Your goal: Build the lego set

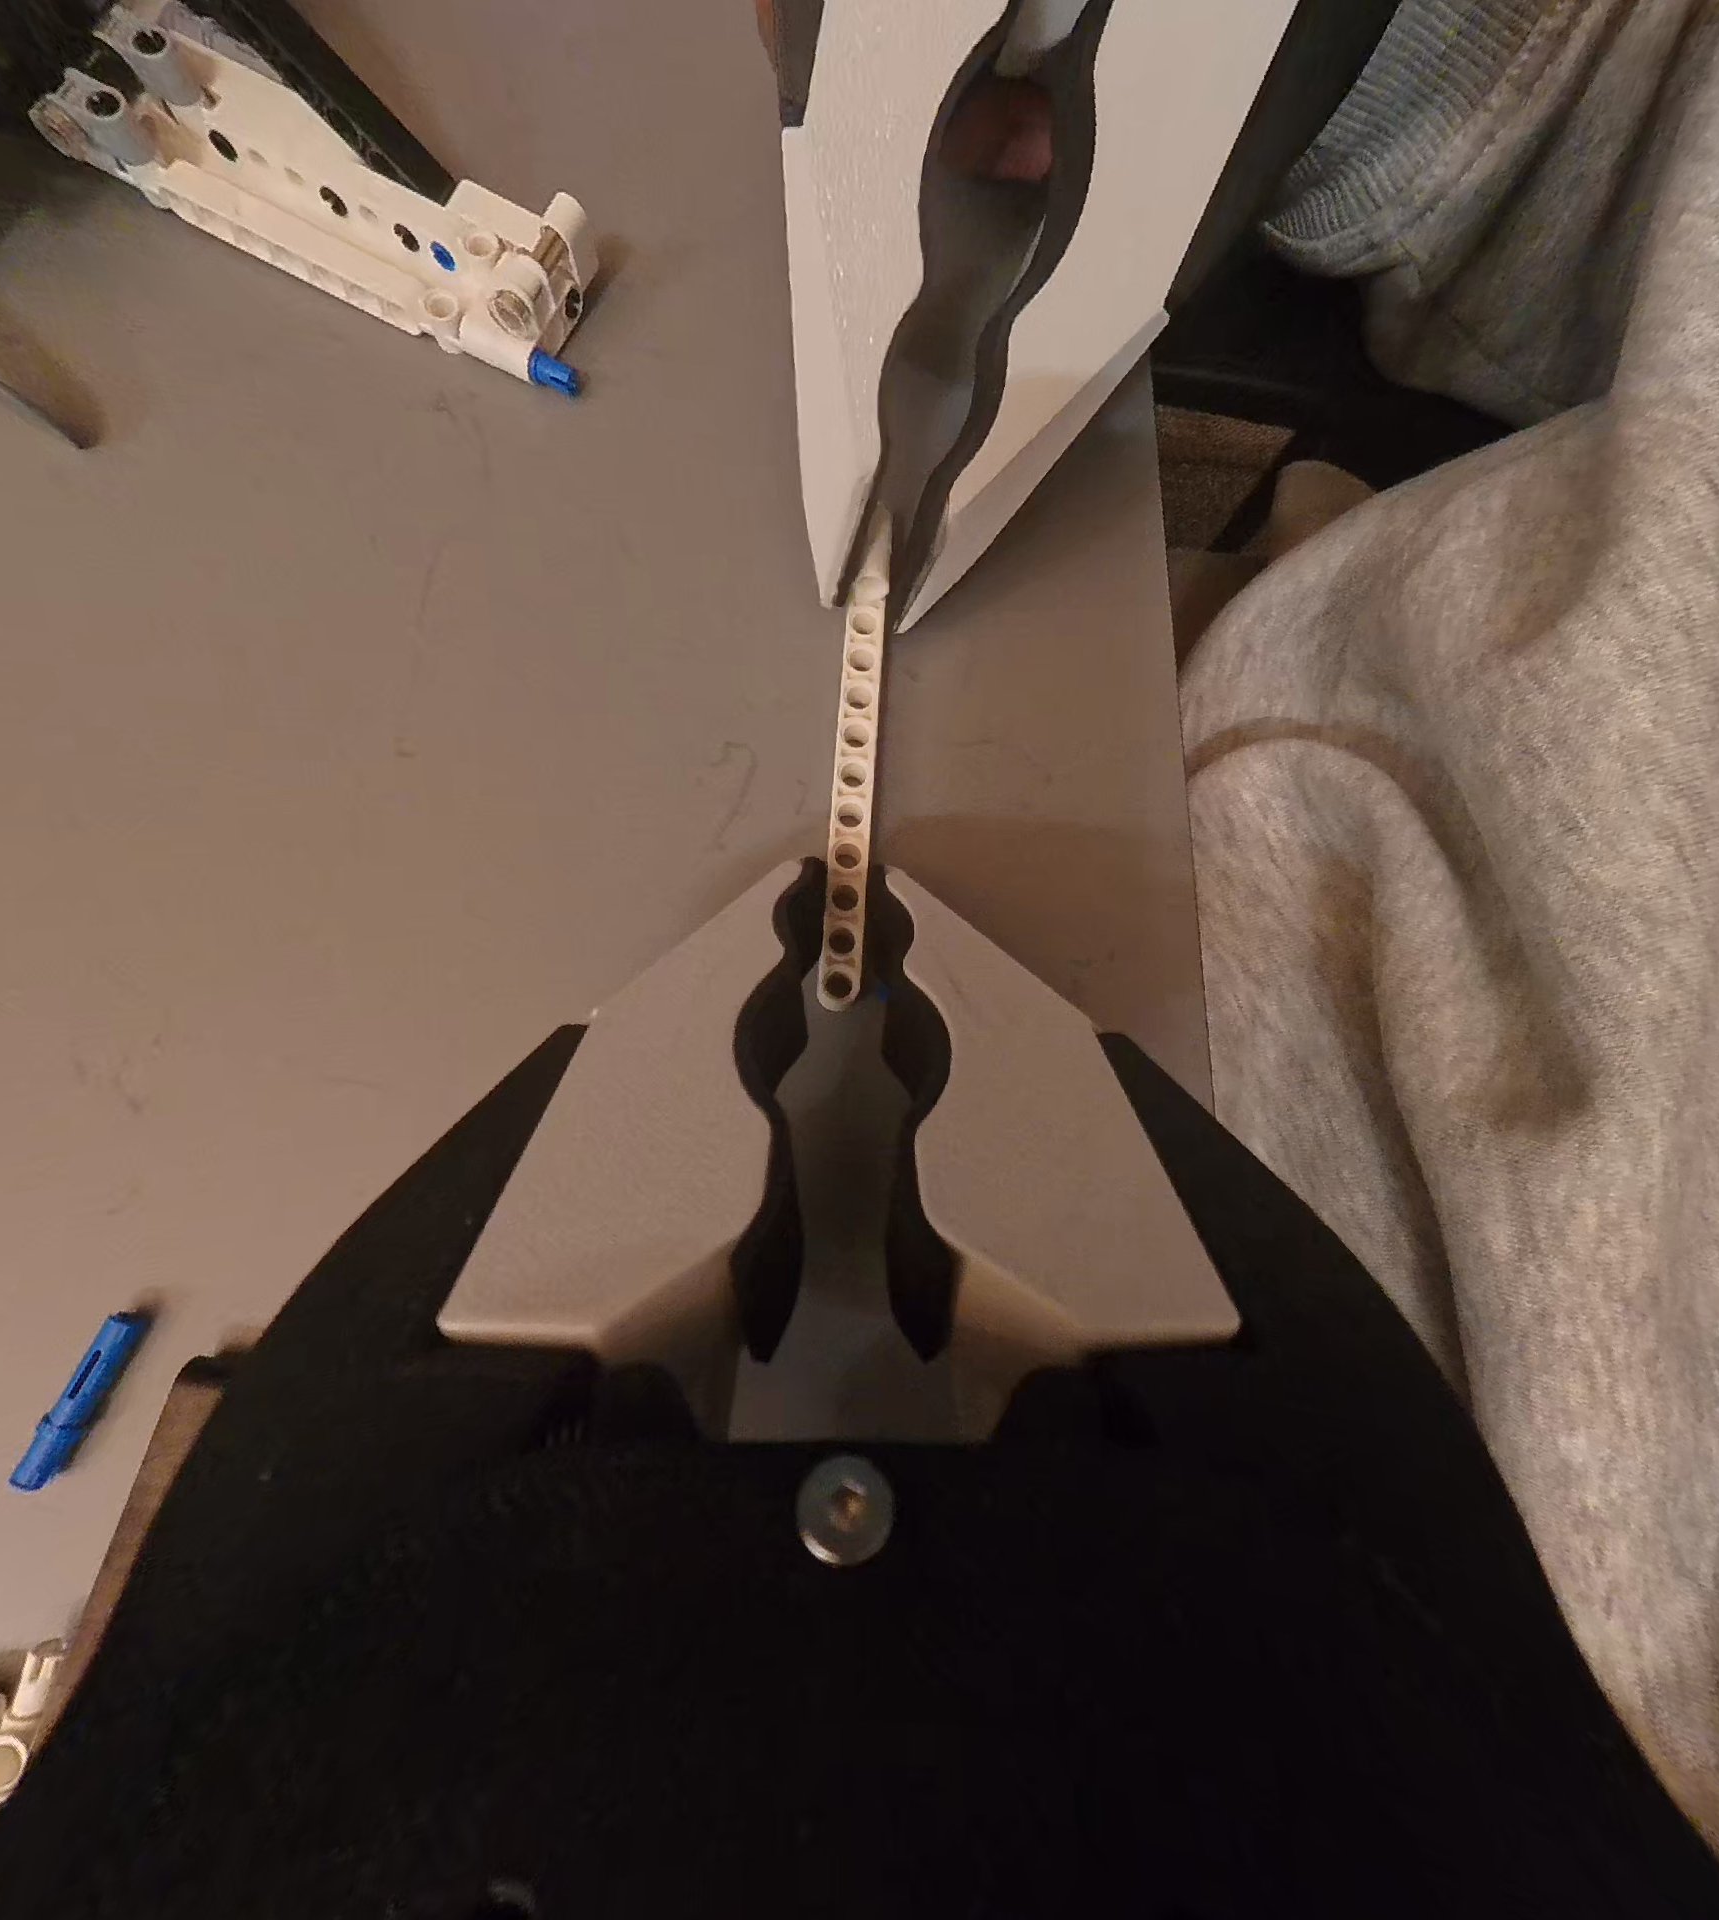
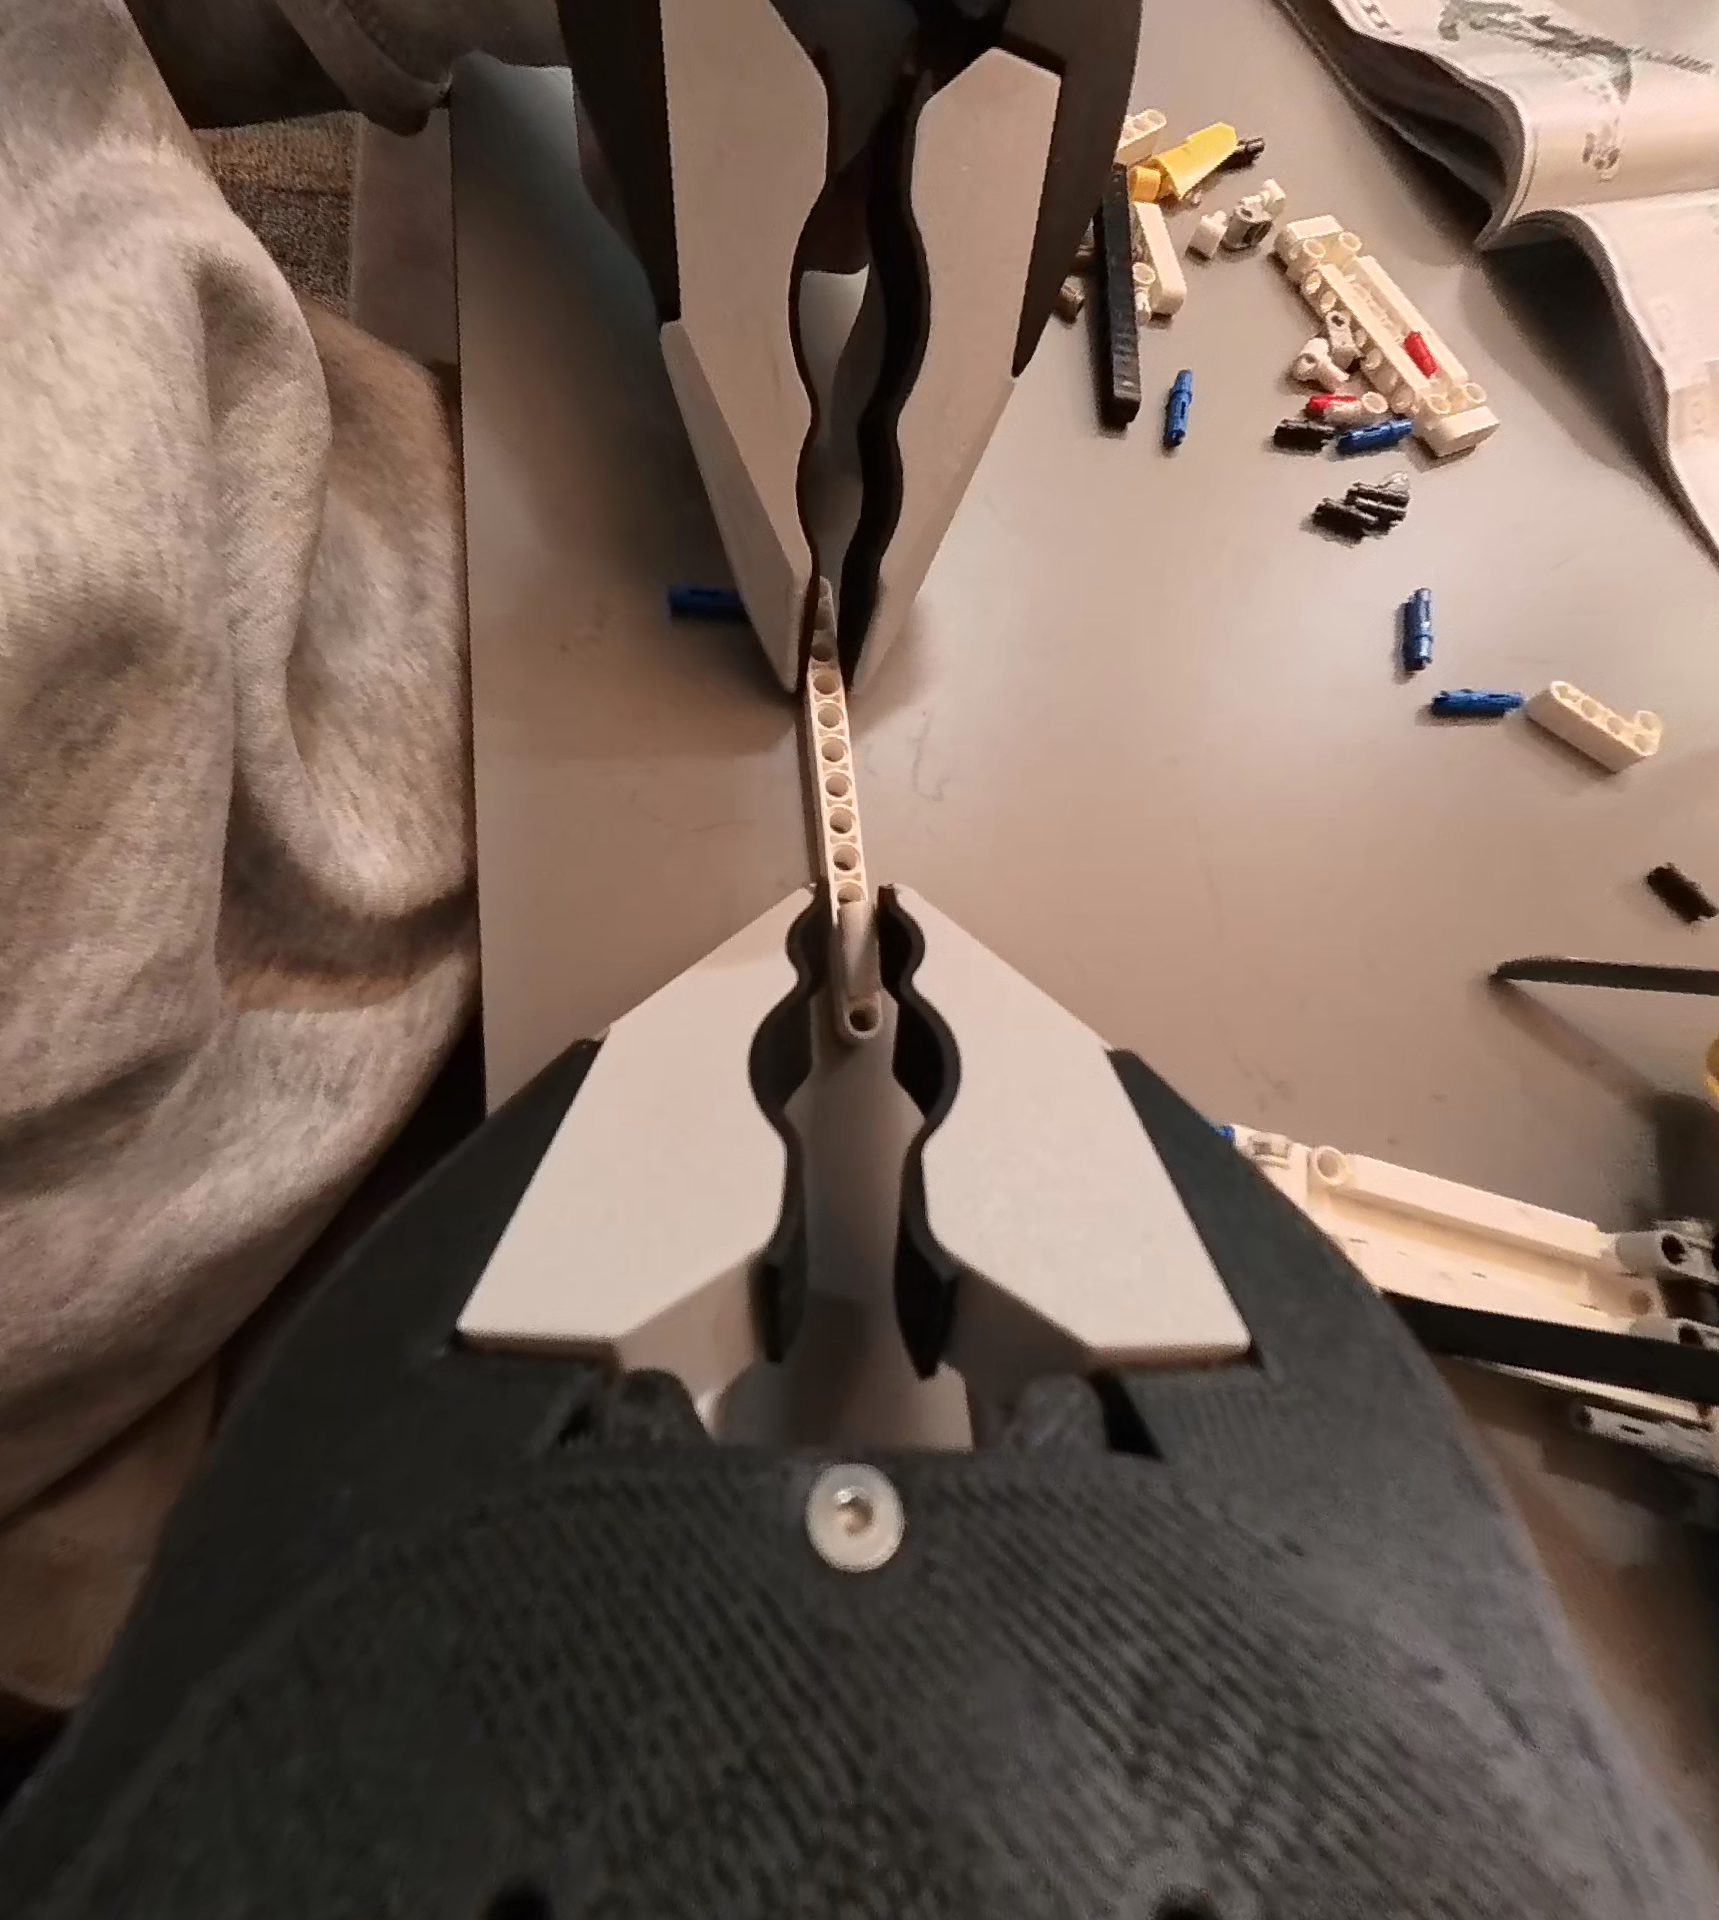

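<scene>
A long white beam with a row of round holes is held off the grey table, one end in each pair of tongs, near the table's edge by the person's grey sweatshirt. Its long axis runs straight from one gripper to the other, so in each wrist view it points directly away from the camera, and its holed face is turned up and a little sideways. The left gripper is closed down to the beam's width, with several holes of the near end lying between its dark wavy pads. The right gripper is likewise nearly closed and pinches the opposite end, whose tip shows a single end hole. On the left view's far left lies a white partly built assembly with a blue pin sticking out of its corner, and a loose blue pin lies near left. In the right view, loose white, black, blue, red and yellow pieces are scattered far right, beside an open instruction booklet; its print is too small and blurred to make out. No brand mark is legible anywhere.
</scene>
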A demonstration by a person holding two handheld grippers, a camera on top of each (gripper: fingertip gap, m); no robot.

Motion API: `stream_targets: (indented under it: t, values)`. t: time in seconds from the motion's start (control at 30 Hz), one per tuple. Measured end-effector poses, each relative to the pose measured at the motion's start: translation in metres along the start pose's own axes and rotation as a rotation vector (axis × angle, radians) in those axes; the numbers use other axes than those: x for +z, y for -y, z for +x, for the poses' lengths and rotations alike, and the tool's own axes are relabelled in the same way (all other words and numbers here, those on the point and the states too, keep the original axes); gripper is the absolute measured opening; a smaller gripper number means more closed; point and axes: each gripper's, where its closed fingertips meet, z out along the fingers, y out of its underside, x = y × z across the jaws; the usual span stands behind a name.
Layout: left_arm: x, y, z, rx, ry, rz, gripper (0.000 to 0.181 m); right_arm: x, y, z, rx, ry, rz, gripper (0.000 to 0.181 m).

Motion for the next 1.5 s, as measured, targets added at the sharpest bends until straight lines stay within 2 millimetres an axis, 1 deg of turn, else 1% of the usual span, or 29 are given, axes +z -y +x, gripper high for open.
stream_targets:
  t: [0.63,0.77,0.8,0.87,0.93,1.07,1.2,1.5]
  values:
    - [0.000,0.000,0.000,-0.007,0.002,0.002,0.007,-0.001,0.000,-0.002,0.048,0.050,-0.001,0.006]
    - [0.000,0.000,0.000,-0.003,0.007,0.001,0.007,-0.001,-0.001,0.001,0.064,0.035,-0.001,0.007]
    - [0.000,0.000,0.000,-0.002,0.007,0.001,0.007,-0.001,-0.001,0.002,0.058,0.020,-0.001,0.008]
    - [0.000,0.000,0.000,-0.004,0.006,0.001,0.007,-0.003,-0.004,0.003,0.067,0.017,-0.013,0.023]
    - [0.000,0.000,0.000,-0.006,0.004,0.001,0.007,-0.007,-0.009,0.005,0.109,0.030,-0.017,0.027]
    - [0.000,0.000,0.000,-0.007,0.003,0.001,0.007,-0.017,-0.001,0.004,0.145,0.068,0.061,0.018]
    - [0.000,0.000,0.000,-0.008,0.002,0.001,0.007,-0.016,-0.002,0.005,0.140,0.059,0.054,0.008]
    - [0.000,0.000,0.000,-0.006,0.003,0.001,0.007,-0.013,-0.007,0.001,0.127,0.068,0.008,0.007]
